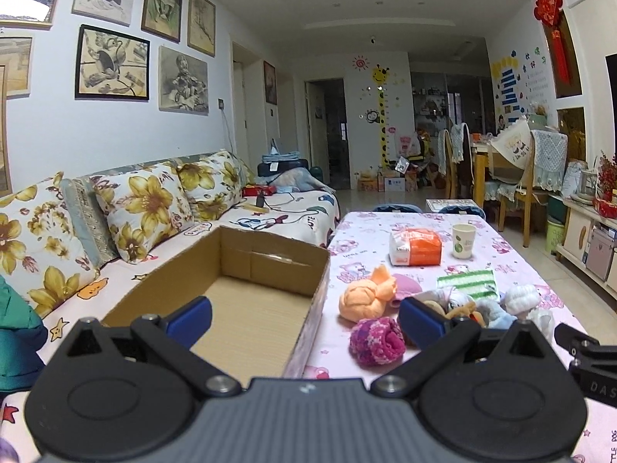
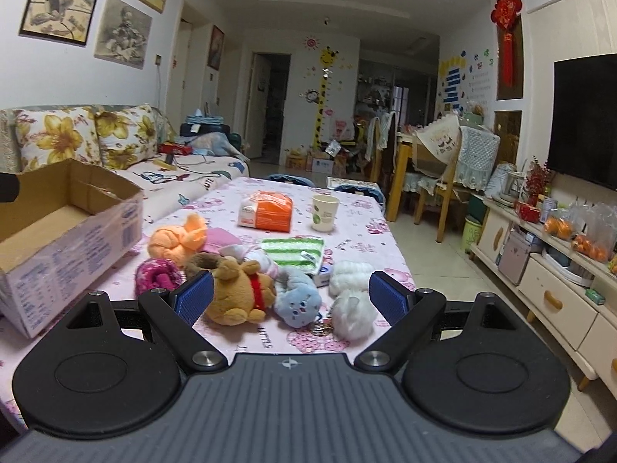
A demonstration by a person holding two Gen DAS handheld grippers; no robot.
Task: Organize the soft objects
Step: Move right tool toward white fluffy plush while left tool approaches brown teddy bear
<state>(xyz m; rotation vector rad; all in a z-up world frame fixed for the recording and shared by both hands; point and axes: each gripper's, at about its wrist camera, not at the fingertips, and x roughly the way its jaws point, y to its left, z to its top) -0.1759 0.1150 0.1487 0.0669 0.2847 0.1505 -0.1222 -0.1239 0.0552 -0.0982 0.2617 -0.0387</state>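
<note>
Several soft toys lie in a heap on the pink tablecloth [image 2: 358, 216]: an orange plush [image 2: 175, 241], a magenta knitted roll [image 2: 156, 276], a brown bear with a red scarf [image 2: 239, 289], a blue plush [image 2: 299, 301], a white furry ball [image 2: 353, 314] and a green striped cloth [image 2: 295, 250]. An open cardboard box [image 1: 246, 289] stands at the table's left edge, empty inside. My left gripper [image 1: 304, 318] hovers open over the box's near right wall, with the magenta roll [image 1: 378, 341] near its right finger. My right gripper [image 2: 290, 297] hangs open above the bear and blue plush, touching nothing.
An orange and white tissue pack [image 2: 266, 212] and a paper cup [image 2: 325, 213] stand farther back on the table. A flowered sofa [image 1: 115, 208] runs along the left. Wooden chairs [image 2: 435, 177] and a low cabinet [image 2: 547, 293] line the right side.
</note>
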